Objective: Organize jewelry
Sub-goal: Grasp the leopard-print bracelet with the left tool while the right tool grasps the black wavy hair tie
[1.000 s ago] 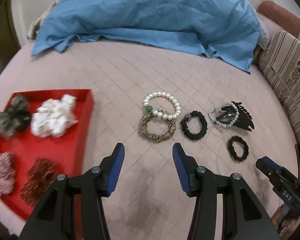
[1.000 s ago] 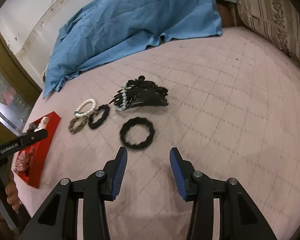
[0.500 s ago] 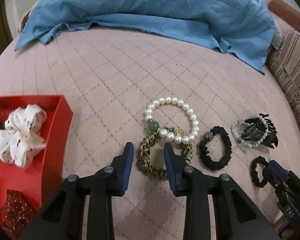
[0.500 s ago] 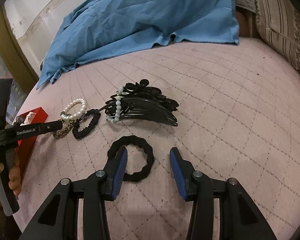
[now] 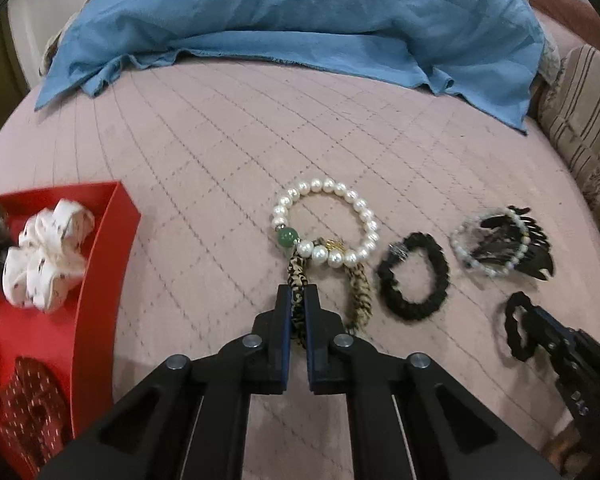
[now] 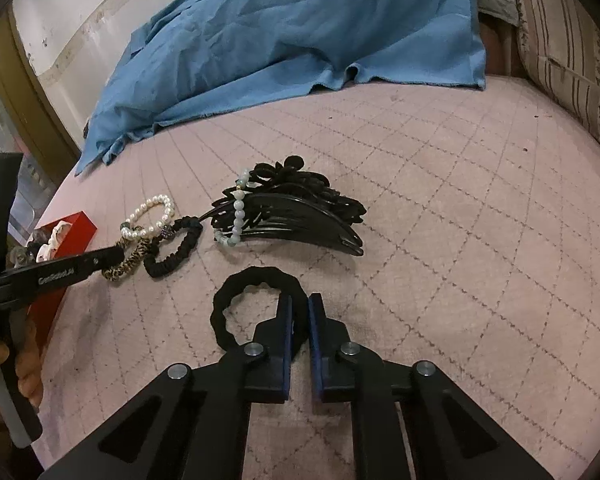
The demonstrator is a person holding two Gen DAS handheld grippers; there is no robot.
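My left gripper (image 5: 298, 292) is shut on the leopard-print hair tie (image 5: 358, 292), which lies on the pink bed partly under a pearl bracelet (image 5: 328, 220) with a green bead. My right gripper (image 6: 299, 300) is shut on a black hair tie (image 6: 236, 296) lying on the bed; it also shows in the left wrist view (image 5: 516, 328). Another black scrunchie (image 5: 414, 276), a black hair claw (image 6: 300, 216) and a pale bead bracelet (image 6: 238, 212) draped over the claw lie nearby.
A red tray (image 5: 100, 240) at the left holds a white scrunchie (image 5: 44, 256), a grey one and dark red ones (image 5: 32, 396). A blue cloth (image 5: 300, 20) covers the back of the bed. Striped cushions (image 5: 592, 140) stand at the right.
Both grippers moved forward and down and closed: the left onto the leopard-print hair tie, the right onto the black hair tie.
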